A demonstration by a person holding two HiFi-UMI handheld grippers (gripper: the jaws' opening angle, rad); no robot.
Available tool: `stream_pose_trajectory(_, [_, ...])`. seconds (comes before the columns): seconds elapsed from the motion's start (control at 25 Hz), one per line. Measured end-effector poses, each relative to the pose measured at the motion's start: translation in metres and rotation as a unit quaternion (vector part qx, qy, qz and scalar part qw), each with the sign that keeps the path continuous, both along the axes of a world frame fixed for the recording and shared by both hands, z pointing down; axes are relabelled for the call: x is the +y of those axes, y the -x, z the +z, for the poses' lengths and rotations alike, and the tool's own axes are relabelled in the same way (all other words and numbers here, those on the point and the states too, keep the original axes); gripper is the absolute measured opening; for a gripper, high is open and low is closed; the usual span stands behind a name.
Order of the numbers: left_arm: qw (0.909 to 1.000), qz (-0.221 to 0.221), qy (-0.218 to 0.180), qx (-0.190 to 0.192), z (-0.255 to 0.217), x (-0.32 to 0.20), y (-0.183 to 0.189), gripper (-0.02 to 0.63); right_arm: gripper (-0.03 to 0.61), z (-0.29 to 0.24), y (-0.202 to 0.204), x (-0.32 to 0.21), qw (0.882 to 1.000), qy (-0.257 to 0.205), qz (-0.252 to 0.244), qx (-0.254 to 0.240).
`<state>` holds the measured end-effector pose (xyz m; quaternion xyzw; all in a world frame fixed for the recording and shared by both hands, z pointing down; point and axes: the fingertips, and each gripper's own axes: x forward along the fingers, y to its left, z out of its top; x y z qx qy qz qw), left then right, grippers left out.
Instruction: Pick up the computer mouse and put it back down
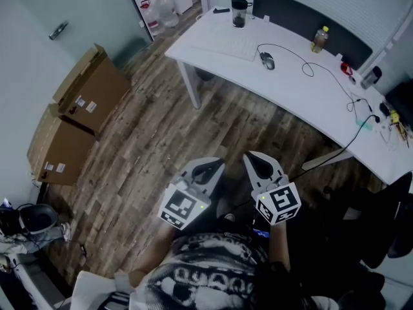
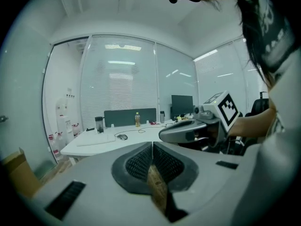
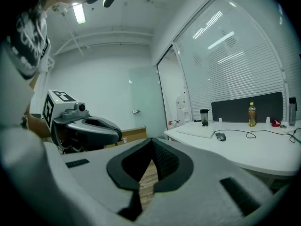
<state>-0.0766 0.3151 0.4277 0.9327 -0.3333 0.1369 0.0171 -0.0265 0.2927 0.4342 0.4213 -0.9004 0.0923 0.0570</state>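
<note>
Head view: the small dark corded computer mouse [image 1: 267,60] lies on the white bench [image 1: 303,102] beside a flat white keyboard [image 1: 226,44], well apart from the grey left tool [image 1: 208,170] and grey right tool [image 1: 258,162], both over the wooden floor [image 1: 161,141]. Left gripper view: its jaws sit pressed together, empty, so arriving like that would likely shove the mouse. Right gripper view: jaws likewise closed and empty; the thin black cable [image 3: 247,133] could snag a lift.

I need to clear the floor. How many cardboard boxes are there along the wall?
2. The far cardboard box stands against the wall; the near cardboard box is right next to it, closer to the person. Others may hide behind them.
</note>
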Motion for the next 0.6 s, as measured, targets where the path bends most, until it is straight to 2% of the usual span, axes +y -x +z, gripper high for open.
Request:
stream_pose_trajectory(0.4, [0.9995,0.03,-0.003,0.013,-0.012,-0.17,0.029,0.005,-0.005,-0.008,0.032,-0.158,0.999,0.017,0.026,0.012])
stream_pose_trajectory(0.6, [0.999,0.041,-0.003,0.017,-0.013,-0.236,0.046,0.005,-0.005,-0.007,0.047,-0.221,0.999,0.025,0.043,0.016])
